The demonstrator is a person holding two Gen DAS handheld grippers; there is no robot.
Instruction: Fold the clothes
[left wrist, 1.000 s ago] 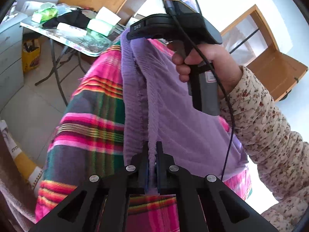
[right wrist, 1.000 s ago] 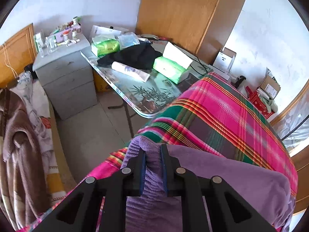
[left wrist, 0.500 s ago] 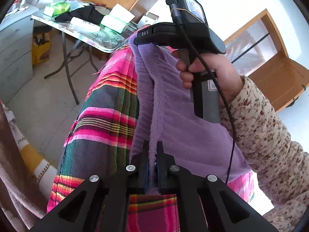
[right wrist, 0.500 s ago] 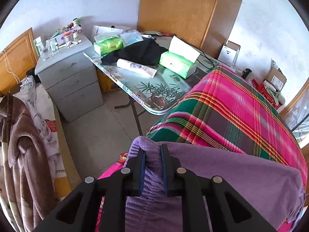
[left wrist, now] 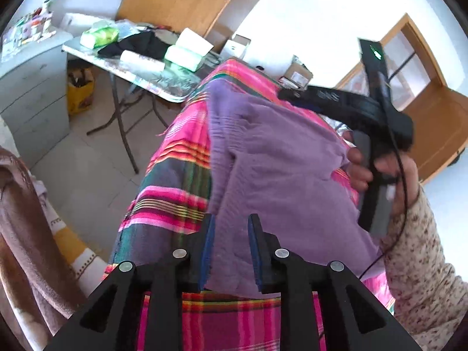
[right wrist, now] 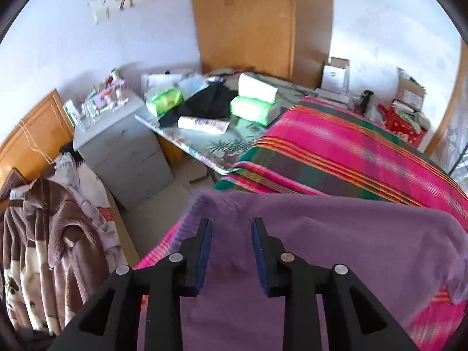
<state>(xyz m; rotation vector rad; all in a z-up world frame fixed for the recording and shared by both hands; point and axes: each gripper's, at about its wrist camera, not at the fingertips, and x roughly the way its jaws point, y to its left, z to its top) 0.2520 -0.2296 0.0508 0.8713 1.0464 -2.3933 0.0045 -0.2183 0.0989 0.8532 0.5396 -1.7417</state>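
A purple knit garment (left wrist: pixel 278 169) lies spread on the pink and green plaid bed cover (left wrist: pixel 175 175). My left gripper (left wrist: pixel 229 222) hovers over the garment's near edge. Its jaws are opening and the blue pads stand clear of the cloth below. In the right wrist view, my right gripper (right wrist: pixel 231 225) hangs just above the ribbed end of the purple garment (right wrist: pixel 336 248). Its jaws are opening too, with the cloth seen through the gap and not pinched. A hand (left wrist: pixel 380 169) in a floral sleeve holds that gripper's handle at the right of the left wrist view.
A folding table (right wrist: pixel 204 149) with tissue packs and a black cloth stands against the bed's far side. A grey drawer cabinet (right wrist: pixel 122 146) is beside it. A brown fleece coat (right wrist: pixel 44 248) hangs at the left. A wooden wardrobe (right wrist: pixel 248 20) and boxes (right wrist: pixel 409 93) line the back wall.
Both grippers have let go of the purple garment's ribbed edge and their jaws have parted. The right gripper has swung off to the right and up. The garment now lies slack on the bed.
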